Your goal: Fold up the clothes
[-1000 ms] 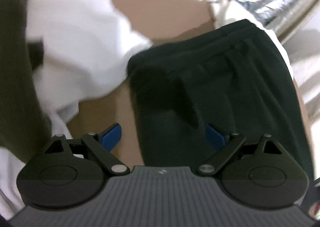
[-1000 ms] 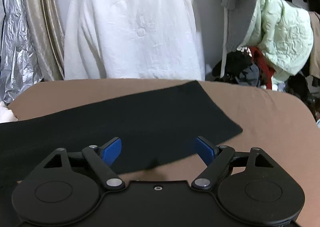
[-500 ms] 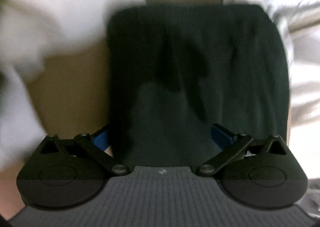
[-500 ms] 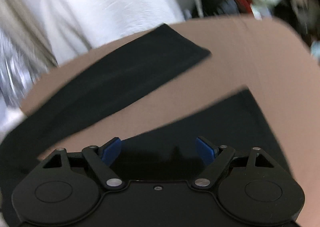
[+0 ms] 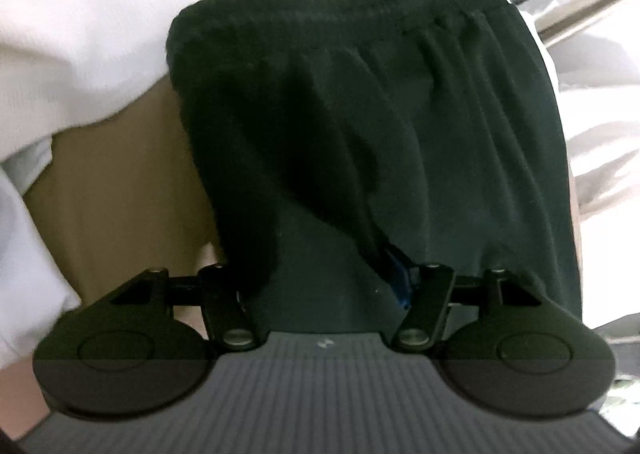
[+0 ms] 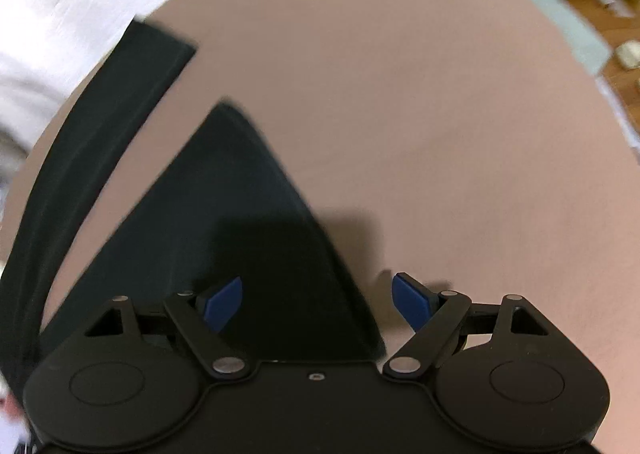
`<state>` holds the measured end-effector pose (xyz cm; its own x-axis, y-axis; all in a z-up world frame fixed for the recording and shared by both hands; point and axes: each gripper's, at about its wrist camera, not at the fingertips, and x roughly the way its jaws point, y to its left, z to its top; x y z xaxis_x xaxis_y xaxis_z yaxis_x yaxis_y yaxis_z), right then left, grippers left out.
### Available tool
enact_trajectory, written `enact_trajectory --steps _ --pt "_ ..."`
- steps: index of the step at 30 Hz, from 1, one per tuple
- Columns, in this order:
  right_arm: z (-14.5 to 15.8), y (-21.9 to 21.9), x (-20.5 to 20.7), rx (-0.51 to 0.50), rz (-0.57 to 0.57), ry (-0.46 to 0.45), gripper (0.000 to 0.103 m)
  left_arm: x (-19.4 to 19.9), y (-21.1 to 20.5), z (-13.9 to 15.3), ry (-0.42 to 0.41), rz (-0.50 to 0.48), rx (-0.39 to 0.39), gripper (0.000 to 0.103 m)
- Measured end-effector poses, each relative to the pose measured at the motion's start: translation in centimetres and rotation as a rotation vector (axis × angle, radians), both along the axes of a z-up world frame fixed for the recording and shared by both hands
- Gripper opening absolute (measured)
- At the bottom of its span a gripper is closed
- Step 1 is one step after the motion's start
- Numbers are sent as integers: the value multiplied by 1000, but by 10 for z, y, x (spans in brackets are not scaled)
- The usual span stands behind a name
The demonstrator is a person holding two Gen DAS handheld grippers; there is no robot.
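Black trousers lie flat on the brown table, both grippers low over them.

The left gripper pinches a bunched fold below the waistband. The right gripper is spread, one leg's edge between its fingers, the other leg to its left.

Left gripper sat over dark pants, fabric bunched btwn fingers; waistband at far end. White garment lay beside, on brown surface.
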<state>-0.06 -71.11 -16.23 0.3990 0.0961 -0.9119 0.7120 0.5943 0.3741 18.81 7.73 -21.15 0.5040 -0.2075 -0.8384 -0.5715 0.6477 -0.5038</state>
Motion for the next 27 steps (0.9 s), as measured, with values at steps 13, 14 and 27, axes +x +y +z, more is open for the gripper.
enact_trajectory --steps 13,14,27 --pt "-46 2 -23 55 172 -198 45 -1 4 -6 -118 145 -172 48" --pt "-42 5 -19 22 196 -207 21 -2 1 1 -120 110 -125 32" --pt "105 10 88 -225 184 -559 14 35 -35 117 -348 -48 54 22"
